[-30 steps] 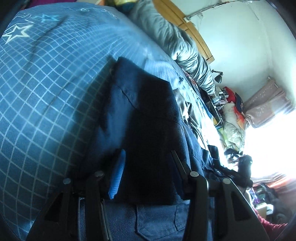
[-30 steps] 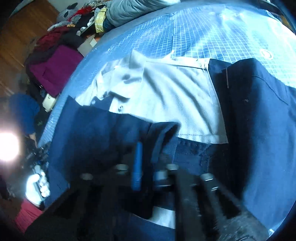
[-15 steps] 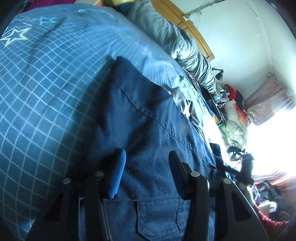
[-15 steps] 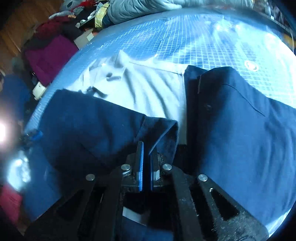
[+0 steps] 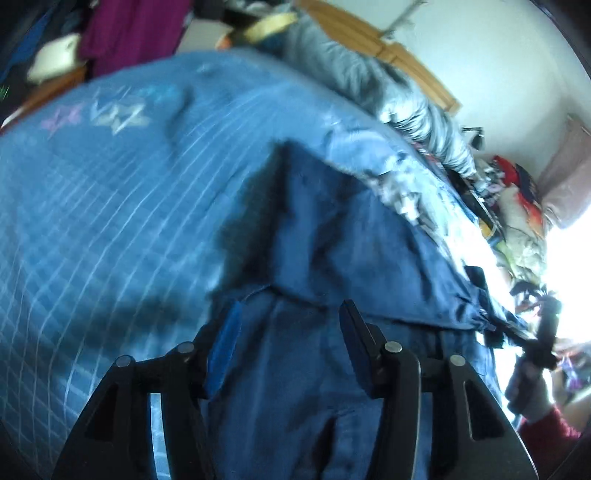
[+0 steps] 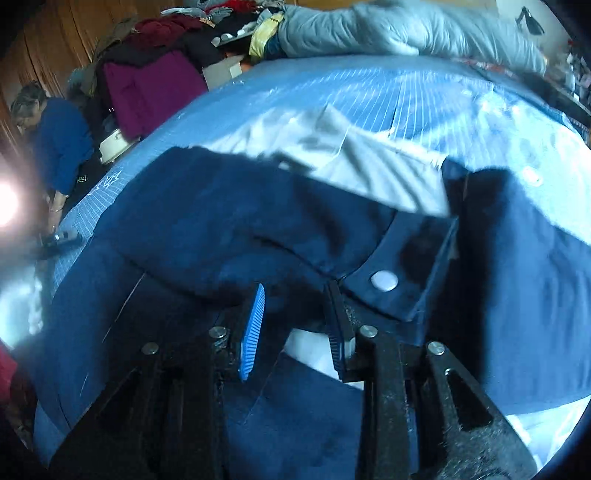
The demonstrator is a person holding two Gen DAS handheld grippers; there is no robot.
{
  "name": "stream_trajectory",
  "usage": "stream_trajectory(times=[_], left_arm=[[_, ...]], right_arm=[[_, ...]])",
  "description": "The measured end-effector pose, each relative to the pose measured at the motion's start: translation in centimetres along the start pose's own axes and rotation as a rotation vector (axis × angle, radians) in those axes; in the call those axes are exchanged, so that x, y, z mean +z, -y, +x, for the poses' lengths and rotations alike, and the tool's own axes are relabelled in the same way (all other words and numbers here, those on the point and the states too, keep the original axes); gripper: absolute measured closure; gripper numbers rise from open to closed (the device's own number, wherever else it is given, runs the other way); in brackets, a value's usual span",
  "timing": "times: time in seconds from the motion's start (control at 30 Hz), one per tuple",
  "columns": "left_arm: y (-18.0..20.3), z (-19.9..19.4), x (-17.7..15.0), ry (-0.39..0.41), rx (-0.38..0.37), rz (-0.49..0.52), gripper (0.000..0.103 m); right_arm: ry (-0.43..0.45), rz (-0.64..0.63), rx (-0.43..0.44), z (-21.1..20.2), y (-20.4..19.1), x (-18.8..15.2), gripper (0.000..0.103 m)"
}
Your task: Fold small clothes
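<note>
Navy shirt (image 6: 229,206) spread flat on the blue checked bedspread (image 5: 92,206) — firm, wide surface, so folds can be laid and pressed without the cloth sliding off. One sleeve already turned in across the body, cuff (image 6: 402,273) with its white button (image 6: 384,280) lying face up near the middle; likely put there to square the shirt into a rectangle before the next fold. White shirt (image 6: 369,166) lying beyond and partly under the navy one, touching it — probably next in the queue, or just not cleared away.

Right gripper (image 6: 295,321): tongs apart, nothing between them, hovering just over the folded sleeve beside the cuff. Looks like a sleeve just laid down, no grip on cloth now.

Left gripper (image 5: 288,332): tongs spread wide too, empty, above the navy cloth near a folded edge on the other side. Left view blurred — exact seam or hem under it hard to tell.

Both poised low over opposite sides of the same shirt — sensible stance for pinching two points at once and carrying the next fold over evenly. Judged roughly mid-fold: sleeve in, body still long.

Risk: grabbing the white shirt along with the navy layer where they overlap.

Grey duvet (image 6: 406,29) bunched at the far edge of the bed, clear of the work.
</note>
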State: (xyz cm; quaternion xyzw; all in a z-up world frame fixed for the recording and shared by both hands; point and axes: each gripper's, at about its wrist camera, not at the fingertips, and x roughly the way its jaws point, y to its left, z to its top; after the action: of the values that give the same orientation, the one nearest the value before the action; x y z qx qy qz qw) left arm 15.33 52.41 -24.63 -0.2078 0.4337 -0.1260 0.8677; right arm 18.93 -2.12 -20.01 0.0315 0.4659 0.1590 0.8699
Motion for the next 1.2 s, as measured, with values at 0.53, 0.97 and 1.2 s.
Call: stream_trajectory(times=[0.53,0.97,1.2], left_arm=[[-5.5,2.7,6.4,0.037,0.268,-0.066,0.075],[-3.4,8.7,9.9,-0.042,0.421,0.103,0.066],[-1.6,2.7,8.1,0.015,0.224,0.083,0.053]], right_arm=[[0.03,-0.056,0.047,2.1,-1.8,-2.0,0.029],[0.033,-0.058,0.085,2.2,-1.7,-2.1,0.021],[0.034,-0.051,0.129,2.3,-1.5,-2.1,0.015]])
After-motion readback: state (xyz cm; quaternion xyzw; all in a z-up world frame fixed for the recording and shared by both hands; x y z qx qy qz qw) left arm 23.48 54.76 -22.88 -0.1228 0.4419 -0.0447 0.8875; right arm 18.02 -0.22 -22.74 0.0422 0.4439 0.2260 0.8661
